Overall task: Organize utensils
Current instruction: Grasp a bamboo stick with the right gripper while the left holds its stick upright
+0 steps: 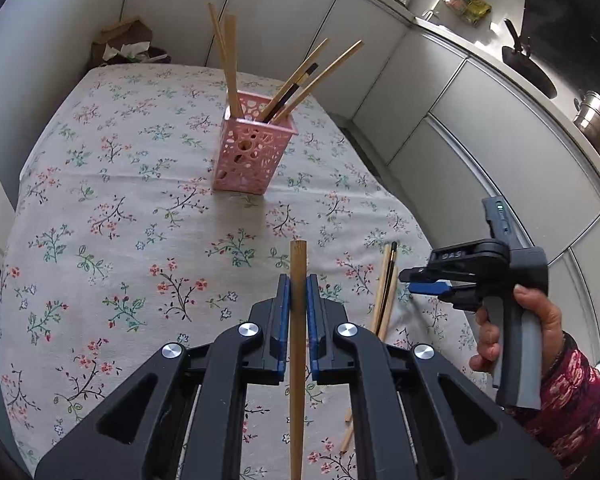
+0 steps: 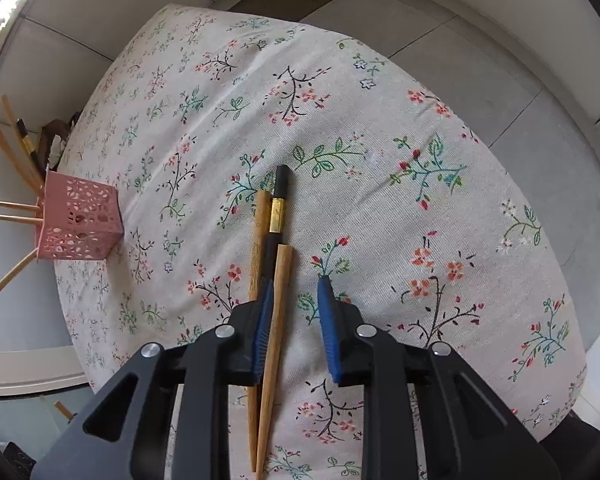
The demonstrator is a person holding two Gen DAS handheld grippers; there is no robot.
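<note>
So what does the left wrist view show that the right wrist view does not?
Only the left wrist view: the left gripper shut on a chopstick, the right hand, and a pan and pot on the counter.

Only the right wrist view: the open right gripper over three chopsticks lying on the cloth.

Both: the pink holder with chopsticks inside.

tablecloth [image 1: 111,208]: beige, red and green floral sprigs
basket [image 1: 251,148] ahead of left tongs: pink, perforated
chopstick [image 2: 277,208] by right tongs: black, gold band
pads [image 2: 328,320]: blue
</note>
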